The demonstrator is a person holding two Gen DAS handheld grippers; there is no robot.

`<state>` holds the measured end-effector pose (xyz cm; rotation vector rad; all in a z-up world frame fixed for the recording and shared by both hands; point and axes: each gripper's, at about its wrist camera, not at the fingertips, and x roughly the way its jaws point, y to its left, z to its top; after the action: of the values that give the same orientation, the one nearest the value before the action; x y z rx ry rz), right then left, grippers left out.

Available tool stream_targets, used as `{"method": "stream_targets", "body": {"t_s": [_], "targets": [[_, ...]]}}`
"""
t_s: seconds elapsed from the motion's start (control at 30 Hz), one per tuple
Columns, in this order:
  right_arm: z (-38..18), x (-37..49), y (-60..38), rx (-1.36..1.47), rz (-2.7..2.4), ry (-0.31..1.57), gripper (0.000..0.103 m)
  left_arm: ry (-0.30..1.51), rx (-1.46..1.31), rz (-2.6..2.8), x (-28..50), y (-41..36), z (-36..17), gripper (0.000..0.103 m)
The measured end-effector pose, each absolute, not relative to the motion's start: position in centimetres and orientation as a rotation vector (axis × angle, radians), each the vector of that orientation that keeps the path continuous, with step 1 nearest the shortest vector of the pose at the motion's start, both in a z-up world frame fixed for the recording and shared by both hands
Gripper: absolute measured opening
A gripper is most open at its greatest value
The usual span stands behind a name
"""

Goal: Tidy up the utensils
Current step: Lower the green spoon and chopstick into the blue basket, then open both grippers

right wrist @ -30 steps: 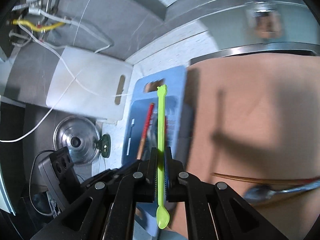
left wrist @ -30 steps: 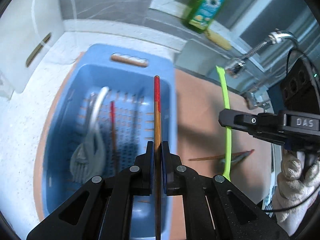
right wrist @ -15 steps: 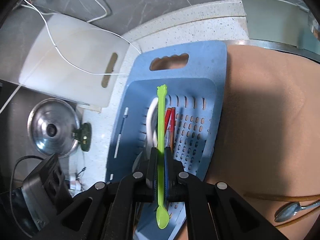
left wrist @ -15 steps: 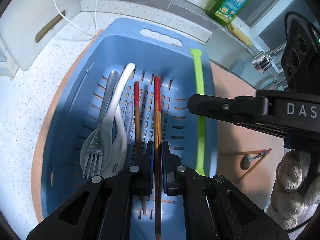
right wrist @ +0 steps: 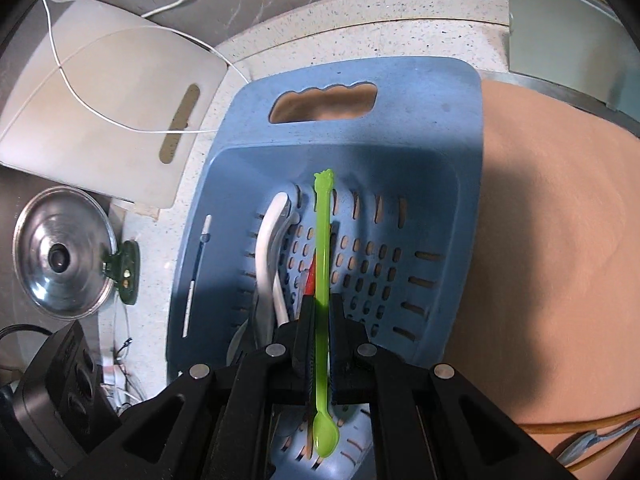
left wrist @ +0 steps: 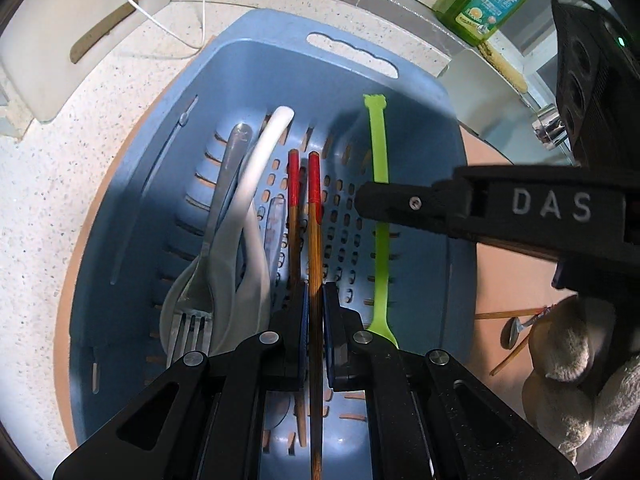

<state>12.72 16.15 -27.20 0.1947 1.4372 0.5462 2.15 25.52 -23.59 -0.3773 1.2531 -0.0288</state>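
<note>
While a fork (left wrist: pixel 191 312) and white spoon (left wrist: pixel 256 184) lie at nine o'clock in the blue basket (left wrist: pixel 352 60), a red-tipped chopstick (left wrist: pixel 314 248) is clamped by the left tongs (left wrist: pixel 315 320) and a green spoon (right wrist: pixel 321 280) by the right tongs (right wrist: pixel 321 344), both over it.

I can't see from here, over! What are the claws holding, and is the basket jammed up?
Left claw shut on chopstick. Right claw shut on green spoon. Both over blue basket. Fork, white spoon, another chopstick already inside.
</note>
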Motion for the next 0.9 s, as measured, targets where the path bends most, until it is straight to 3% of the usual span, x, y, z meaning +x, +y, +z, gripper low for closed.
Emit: {"method": "stream_targets", "body": {"t_s": [0.63,0.9], "targets": [[-27.3,13.3,18.3,0.068,0.539,1.45,0.006,1.291,-0.4,-0.016,2.5,25.7,-25.1,0.006],[-27.3,13.2,18.1,0.059,0.534,1.459,0.006,1.293,-0.393,-0.008,2.5,25.5,-25.0,0.012]]}}
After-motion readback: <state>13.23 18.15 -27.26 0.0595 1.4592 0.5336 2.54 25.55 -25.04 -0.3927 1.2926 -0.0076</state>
